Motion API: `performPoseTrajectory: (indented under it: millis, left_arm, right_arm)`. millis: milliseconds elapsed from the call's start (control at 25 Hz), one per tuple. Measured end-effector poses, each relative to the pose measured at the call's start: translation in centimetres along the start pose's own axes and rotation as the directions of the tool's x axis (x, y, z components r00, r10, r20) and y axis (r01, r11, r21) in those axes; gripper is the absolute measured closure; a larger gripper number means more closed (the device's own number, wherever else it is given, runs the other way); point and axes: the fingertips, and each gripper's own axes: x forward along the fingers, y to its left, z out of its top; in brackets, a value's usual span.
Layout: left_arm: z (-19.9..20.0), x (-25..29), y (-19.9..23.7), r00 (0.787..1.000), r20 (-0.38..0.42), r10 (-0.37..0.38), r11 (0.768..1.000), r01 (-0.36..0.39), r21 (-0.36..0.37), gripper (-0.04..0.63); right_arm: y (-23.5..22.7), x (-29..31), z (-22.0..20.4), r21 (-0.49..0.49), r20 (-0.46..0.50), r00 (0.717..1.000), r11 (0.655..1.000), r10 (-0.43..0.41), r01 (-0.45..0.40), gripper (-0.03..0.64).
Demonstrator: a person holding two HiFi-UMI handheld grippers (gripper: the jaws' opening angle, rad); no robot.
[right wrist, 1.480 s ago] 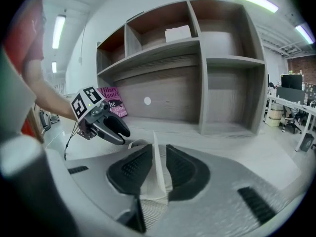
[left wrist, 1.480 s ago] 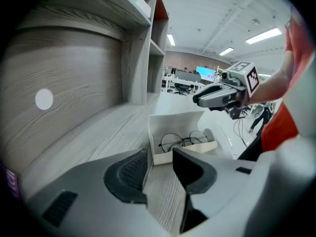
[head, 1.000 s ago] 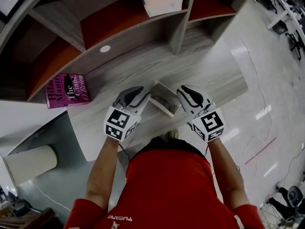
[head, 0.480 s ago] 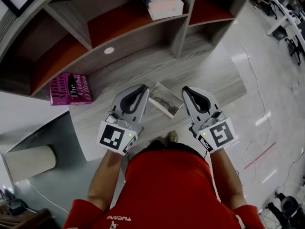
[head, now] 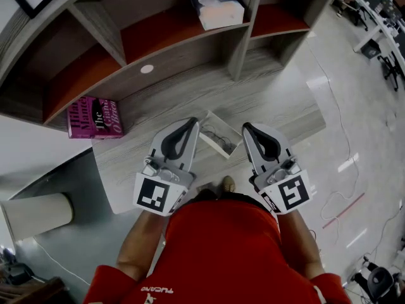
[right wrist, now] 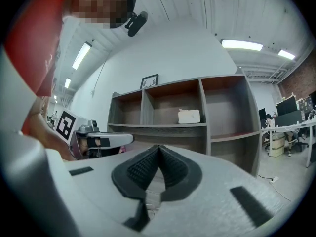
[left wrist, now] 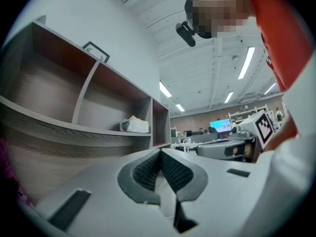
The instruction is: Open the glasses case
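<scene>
A pink book [head: 93, 117] lies at the left end of the grey wood-grain desk [head: 272, 103], a small white disc [head: 147, 69] sits near the shelf unit [head: 237, 43], whose orange-red cubby holds a white tissue pack [head: 217, 6], and a pale cylinder [head: 37, 215] stands lower left.

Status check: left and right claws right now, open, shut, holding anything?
Left claw: shut, jaws have just been closing, nothing between them.
Right claw: shut, jaws have just been closing, nothing between them.

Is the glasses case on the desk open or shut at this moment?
Open: the glasses case shows its inside, with glasses lying in it.
</scene>
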Motion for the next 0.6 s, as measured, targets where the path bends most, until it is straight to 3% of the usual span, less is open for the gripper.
performPoseTrajectory:
  millis: [120, 280, 600]
  left_arm:
    - [0.1, -0.3, -0.2, 1.000, 0.008, 0.009, 1.000, -0.009, 0.008, 0.586]
    - [-1.7, -0.7, -0.8, 0.998, -0.067, -0.014, 1.000, 0.014, -0.005, 0.586]
    - [-1.6, -0.4, -1.4, 0.998, -0.067, -0.021, 1.000, 0.021, -0.005, 0.586]
  right_arm:
    - [0.4, -0.2, 0.0, -0.006, 0.001, 1.000, 1.000, 0.002, -0.002, 0.614]
    - [0.3, -0.4, -0.1, 0.002, 0.004, 1.000, 1.000, 0.000, 0.000, 0.614]
    - [0.2, -0.7, -0.1, -0.003, 0.005, 1.000, 1.000, 0.003, -0.002, 0.614]
